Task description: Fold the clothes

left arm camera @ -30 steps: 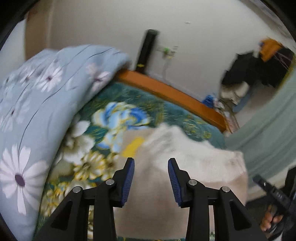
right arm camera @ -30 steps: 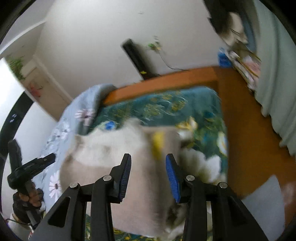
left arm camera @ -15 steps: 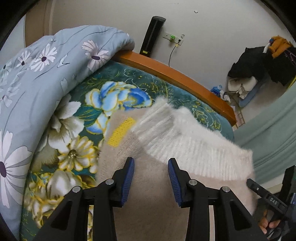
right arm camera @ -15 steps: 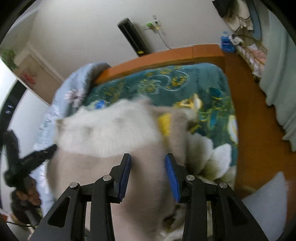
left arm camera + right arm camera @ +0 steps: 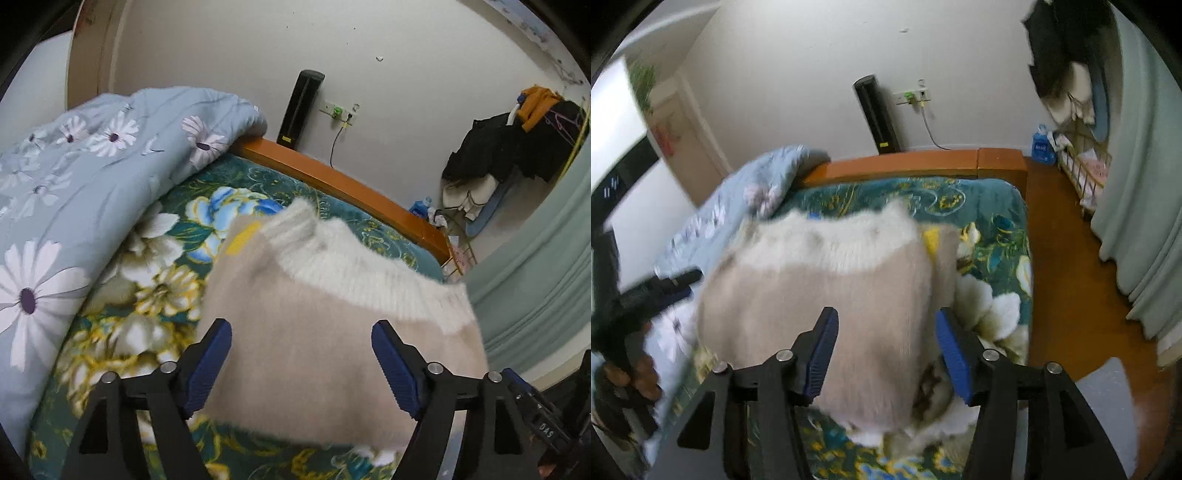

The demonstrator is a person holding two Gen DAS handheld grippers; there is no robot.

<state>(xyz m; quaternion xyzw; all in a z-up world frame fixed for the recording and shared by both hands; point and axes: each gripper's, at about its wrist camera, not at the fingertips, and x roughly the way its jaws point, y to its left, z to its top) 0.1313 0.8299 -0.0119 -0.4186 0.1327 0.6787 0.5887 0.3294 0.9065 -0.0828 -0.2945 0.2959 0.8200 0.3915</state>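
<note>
The fuzzy beige knit sweater with a white ribbed hem [image 5: 332, 295] lay folded on the teal floral blanket [image 5: 155, 295] covering the bed, w/ its hem turned toward the orange wooden bed frame [image 5: 332, 181] and a small yellow tag [image 5: 242, 238] showing at one edge. The left gripper [image 5: 301, 354] had just been opening; its blue pads stood wide, either side of the sweater's near edge, not pressing on it. The right gripper [image 5: 886, 350] had also just been opening, less wide, w/ the sweater's beige body between the pads but free of them.

Risks, as a judgement: the fold looked loose and puffy, so the top layer could spring back or slide off once let go. A pad edge might snag the fluffy knit as either gripper pulled away from the sweater & drag the fold askew. The light blue daisy-print duvet [image 5: 74, 206], heaped just beside the sweater, could slump onto it. Blur made the sweater's near edge hard to judge.
</note>
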